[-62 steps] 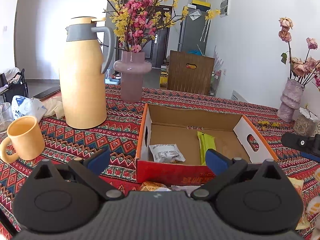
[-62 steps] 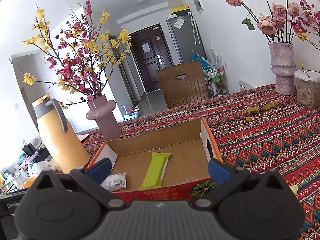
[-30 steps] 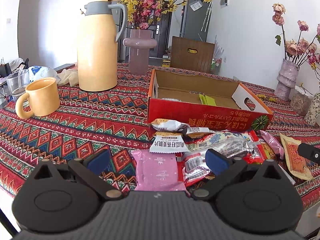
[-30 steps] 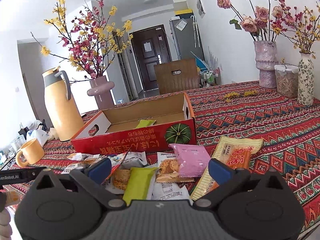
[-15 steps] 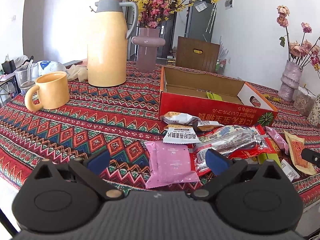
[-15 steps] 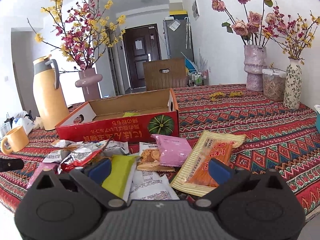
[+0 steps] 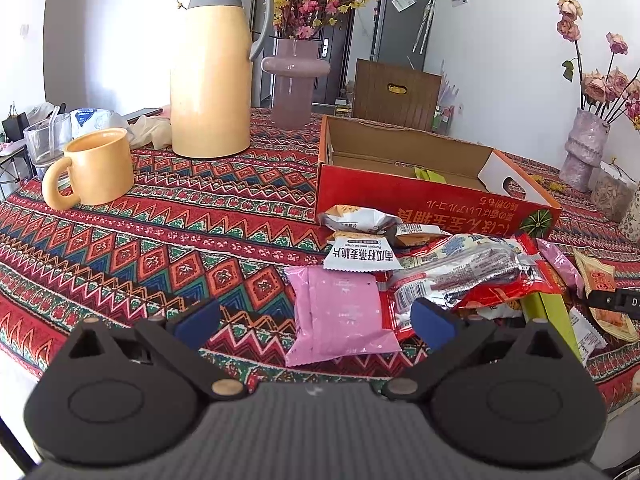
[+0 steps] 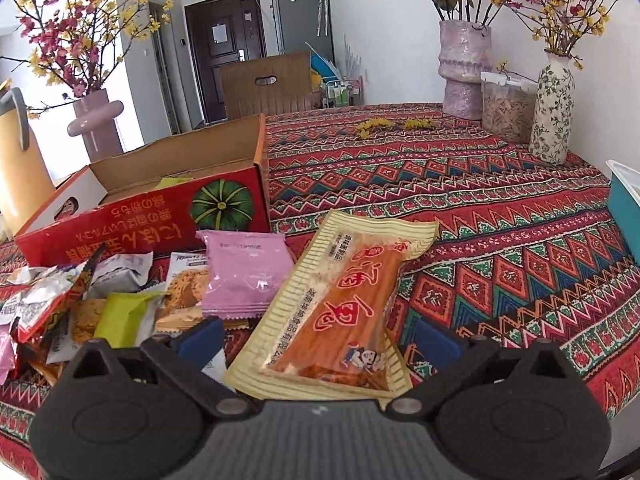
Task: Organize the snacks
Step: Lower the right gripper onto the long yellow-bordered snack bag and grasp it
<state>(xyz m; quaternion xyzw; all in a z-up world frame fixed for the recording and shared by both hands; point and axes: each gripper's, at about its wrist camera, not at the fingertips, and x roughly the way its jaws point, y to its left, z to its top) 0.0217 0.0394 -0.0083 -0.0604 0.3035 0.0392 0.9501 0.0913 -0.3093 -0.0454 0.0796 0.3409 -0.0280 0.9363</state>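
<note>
Early going: green bar (image 7: pixel 428 175) in box (image 7: pixel 432 196); snack pile (image 7: pixel 420 268) waiting. Left gripper (image 7: pixel 316 322), right gripper (image 8: pixel 318 338) both spread, empty.

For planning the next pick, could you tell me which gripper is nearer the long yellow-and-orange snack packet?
Right. The right gripper straddles the yellow-and-orange packet; the left gripper sits over the pink packet.

White walls (image 8: pixel 384 40), dark door (image 8: pixel 226 52), wooden chair (image 7: pixel 396 94), grey fridge (image 8: pixel 302 18), bright daylight
</note>
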